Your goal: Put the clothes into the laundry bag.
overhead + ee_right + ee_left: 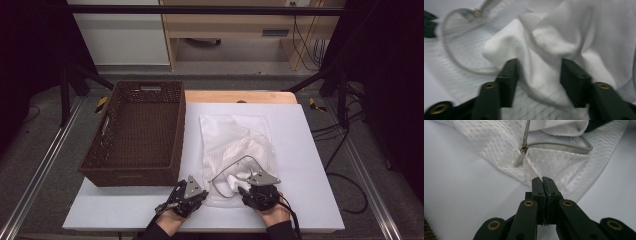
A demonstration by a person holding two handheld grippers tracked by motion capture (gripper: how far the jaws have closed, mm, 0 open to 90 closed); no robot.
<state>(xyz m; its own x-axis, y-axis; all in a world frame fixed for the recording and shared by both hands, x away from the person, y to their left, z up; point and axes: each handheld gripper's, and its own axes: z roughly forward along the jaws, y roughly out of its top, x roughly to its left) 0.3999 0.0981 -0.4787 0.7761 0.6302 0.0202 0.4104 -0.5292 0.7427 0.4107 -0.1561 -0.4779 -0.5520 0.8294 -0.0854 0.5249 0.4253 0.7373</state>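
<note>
My left gripper (pixel 542 180) clamps the mesh bag's (pixel 564 167) edge, anchoring it; my right gripper (pixel 539 75), released, straddles the cloth (pixel 549 50) inside.

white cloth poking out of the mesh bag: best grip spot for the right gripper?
Probably the raised fold of the white cloth now between the open right gripper jaws. It bulges out of the mesh bag mouth; come from the open, near end, while the left gripper pins the bag edge.

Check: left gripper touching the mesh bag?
Touching. The left gripper view shows the left gripper shut on the edge of the mesh bag.
</note>
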